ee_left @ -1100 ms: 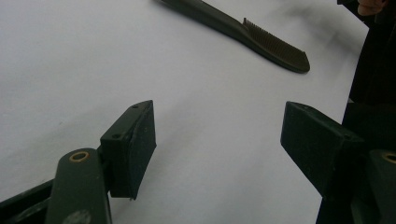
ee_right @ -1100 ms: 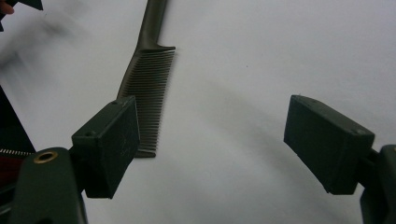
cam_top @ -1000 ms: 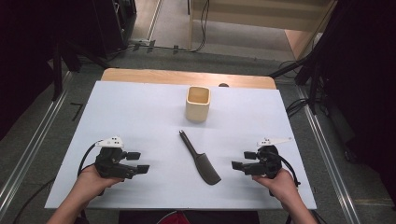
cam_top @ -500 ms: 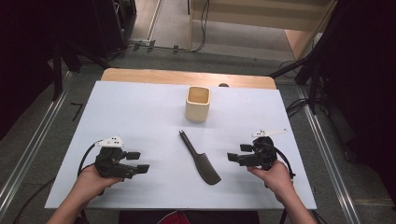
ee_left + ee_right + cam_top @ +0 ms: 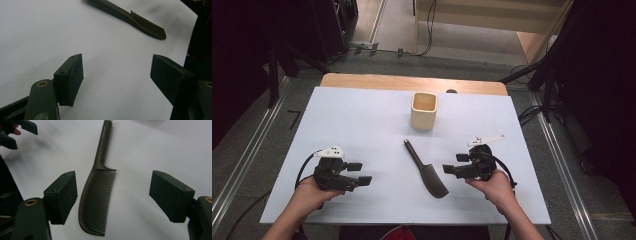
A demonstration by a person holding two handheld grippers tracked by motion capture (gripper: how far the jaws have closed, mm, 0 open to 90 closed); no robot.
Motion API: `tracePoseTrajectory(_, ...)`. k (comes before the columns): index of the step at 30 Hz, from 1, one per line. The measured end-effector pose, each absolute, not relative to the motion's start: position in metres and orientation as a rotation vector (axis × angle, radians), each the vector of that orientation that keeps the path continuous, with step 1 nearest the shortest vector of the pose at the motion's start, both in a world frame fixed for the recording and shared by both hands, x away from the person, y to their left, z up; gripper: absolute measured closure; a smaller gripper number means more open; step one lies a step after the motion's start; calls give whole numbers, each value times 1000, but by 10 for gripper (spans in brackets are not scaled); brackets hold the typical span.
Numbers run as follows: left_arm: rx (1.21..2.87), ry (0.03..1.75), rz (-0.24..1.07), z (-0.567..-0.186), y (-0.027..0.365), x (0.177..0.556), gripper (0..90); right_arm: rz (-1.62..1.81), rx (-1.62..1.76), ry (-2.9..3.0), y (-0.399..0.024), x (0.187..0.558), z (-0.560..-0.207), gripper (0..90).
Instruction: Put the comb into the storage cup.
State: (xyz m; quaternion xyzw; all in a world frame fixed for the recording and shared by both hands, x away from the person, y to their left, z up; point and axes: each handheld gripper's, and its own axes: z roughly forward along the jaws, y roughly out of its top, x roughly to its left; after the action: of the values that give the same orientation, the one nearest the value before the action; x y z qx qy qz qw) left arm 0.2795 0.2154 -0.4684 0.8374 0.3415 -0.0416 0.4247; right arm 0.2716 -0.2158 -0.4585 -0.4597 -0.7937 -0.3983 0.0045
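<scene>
- Nothing done yet, judging by the layout: dark comb (image 5: 426, 170) lying flat on the white tabletop (image 5: 362, 115), untouched, handle end toward the beige cup (image 5: 424, 111), toothed end toward the near edge.
- Cup upright well beyond the comb, apart from it; no contents visible from above.
- Right gripper (image 5: 452, 165) just beside the comb's toothed end, tips pointed at it. Fingers (image 5: 62, 195) wide apart, having just been closing a little, holding nothing. In the right gripper view the comb (image 5: 96, 195) sits in line with the gap, nearer the left pad, with no pad pressing on it.
- Left gripper (image 5: 362, 172) near the front left of the tabletop, well apart from the comb, fingers (image 5: 72, 75) spread wide and empty. Comb (image 5: 140, 21) far off in the left gripper view.
- Left to do, by this reading: close in on the comb, grip it, lift it — quite possibly toward the cup, though that is a guess.
- Hard to make out: whether the right tips are already level with the comb or short of it and above it — the high view suggests a small gap. Bottom of the cup hidden by its own wall. Handle tip of the comb cut off at the top of the right gripper view; lettering on the handle too small to read.
</scene>
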Motion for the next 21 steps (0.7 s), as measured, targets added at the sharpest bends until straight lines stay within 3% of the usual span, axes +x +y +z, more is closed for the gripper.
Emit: tracePoseTrajectory(21,2094,857,-101,-468,216,280,281,-1240,-1295,-2534,-179,270,-454,222)
